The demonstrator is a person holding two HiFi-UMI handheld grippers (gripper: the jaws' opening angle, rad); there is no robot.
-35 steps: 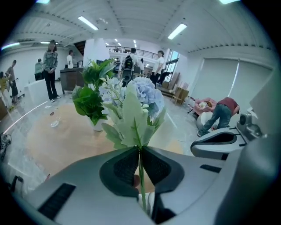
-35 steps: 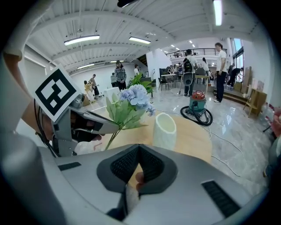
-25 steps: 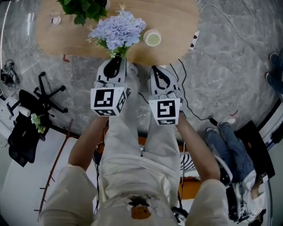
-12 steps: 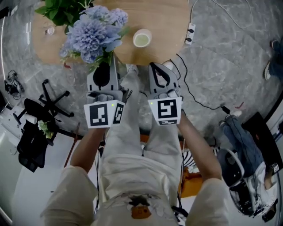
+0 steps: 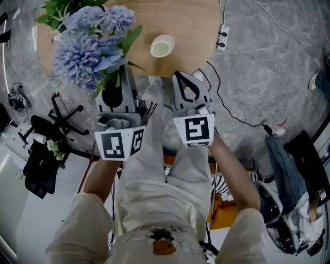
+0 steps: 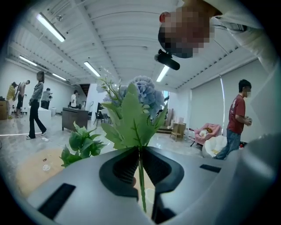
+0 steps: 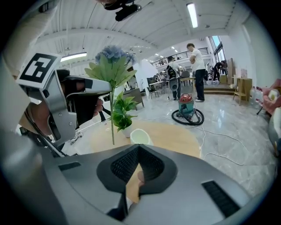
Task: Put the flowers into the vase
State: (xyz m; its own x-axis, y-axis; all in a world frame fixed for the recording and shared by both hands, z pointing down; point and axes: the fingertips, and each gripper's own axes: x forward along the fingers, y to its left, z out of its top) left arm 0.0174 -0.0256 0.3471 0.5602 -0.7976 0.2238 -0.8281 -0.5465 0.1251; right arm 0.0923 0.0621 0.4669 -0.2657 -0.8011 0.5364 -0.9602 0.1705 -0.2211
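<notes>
A bunch of blue flowers (image 5: 85, 49) with green leaves stands upright in my left gripper (image 5: 119, 77), raised above the near left part of the round wooden table (image 5: 196, 20). The jaws are shut on its thin green stem (image 6: 141, 176); leaves and bloom (image 6: 145, 94) rise above them. The vase (image 5: 162, 46), a pale cup, stands on the table to the right of the flowers. In the right gripper view the vase (image 7: 139, 136) sits just beyond my right gripper (image 7: 138, 151), with the stem (image 7: 112, 118) hanging left of it. My right gripper (image 5: 181, 76) is shut and empty.
A potted green plant (image 5: 56, 13) stands at the table's far left, behind the flowers. A power strip (image 5: 223, 38) and cable lie on the floor to the right. An office chair (image 5: 46, 129) is at my left. A vacuum cleaner (image 7: 186, 107) and people stand beyond the table.
My left gripper has risen with the flowers, which now look larger and sit further left in the head view. The right gripper has shifted slightly and stays shut.
</notes>
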